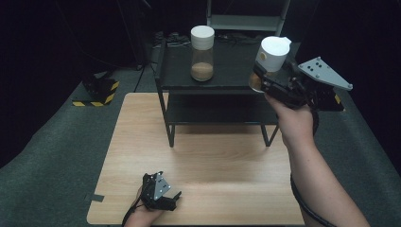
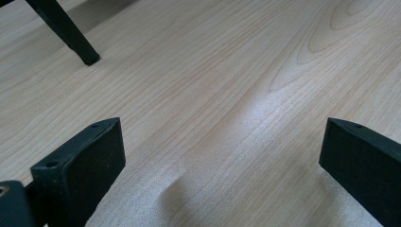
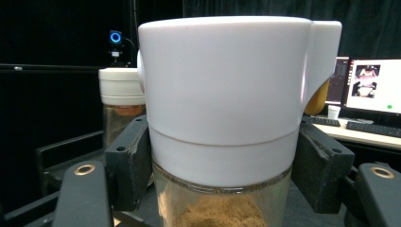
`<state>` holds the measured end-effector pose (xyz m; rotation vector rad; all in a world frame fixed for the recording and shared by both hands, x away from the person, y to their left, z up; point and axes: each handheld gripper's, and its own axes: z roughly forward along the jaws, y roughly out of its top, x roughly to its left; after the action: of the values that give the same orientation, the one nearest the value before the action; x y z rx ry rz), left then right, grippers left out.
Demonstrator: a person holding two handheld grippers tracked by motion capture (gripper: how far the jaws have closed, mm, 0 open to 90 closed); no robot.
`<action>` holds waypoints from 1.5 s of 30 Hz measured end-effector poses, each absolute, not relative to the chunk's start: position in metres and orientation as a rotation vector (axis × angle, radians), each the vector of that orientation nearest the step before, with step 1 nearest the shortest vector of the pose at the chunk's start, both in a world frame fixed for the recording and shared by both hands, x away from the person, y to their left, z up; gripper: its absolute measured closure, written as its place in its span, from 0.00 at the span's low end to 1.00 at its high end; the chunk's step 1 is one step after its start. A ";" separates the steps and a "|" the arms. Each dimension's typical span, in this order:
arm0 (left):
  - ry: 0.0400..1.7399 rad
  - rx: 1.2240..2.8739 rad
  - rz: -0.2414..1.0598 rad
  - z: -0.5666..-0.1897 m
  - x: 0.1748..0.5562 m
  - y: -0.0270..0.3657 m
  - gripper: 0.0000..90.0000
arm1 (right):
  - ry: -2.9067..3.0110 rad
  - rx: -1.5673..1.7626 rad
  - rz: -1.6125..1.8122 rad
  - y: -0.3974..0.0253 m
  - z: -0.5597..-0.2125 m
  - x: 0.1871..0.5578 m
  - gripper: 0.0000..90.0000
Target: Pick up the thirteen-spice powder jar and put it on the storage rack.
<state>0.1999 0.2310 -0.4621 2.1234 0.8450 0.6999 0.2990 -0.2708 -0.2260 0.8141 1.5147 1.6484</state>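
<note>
High view: a white-lidded jar (image 1: 270, 59) is held tilted above the black shelf's (image 1: 227, 78) right edge, clamped by the right gripper (image 1: 265, 78) just below the lid for control; the left gripper (image 1: 171, 196) is rested on the tabletop (image 1: 227, 161), fingers (image 2: 85, 163) apart, kept clear.

Pale wooden table (image 1: 213, 156), black shelf rack (image 1: 213, 82), grey carpet (image 1: 52, 142), dark walls

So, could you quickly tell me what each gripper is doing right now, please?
Left gripper: open, empty, low over the wooden table.
Right gripper: shut on the white-lidded jar.
</note>
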 end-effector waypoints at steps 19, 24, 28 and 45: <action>0.840 2.117 0.697 -0.463 0.200 0.232 0.02 | 1.498 0.878 1.601 -0.254 -0.229 0.342 0.33; 0.842 2.113 0.690 -0.463 0.200 0.233 0.02 | 1.490 0.917 1.593 -0.250 -0.228 0.351 0.33; 0.839 2.113 0.690 -0.463 0.200 0.234 0.02 | 1.494 0.924 1.588 -0.248 -0.228 0.354 0.33; 0.832 2.118 0.693 -0.463 0.199 0.234 0.02 | 1.522 0.950 1.563 -0.241 -0.229 0.363 0.33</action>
<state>0.1994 0.2336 -0.4627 2.1176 0.8318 0.6933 0.3625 -0.2411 -0.2293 0.9502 1.5223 1.5633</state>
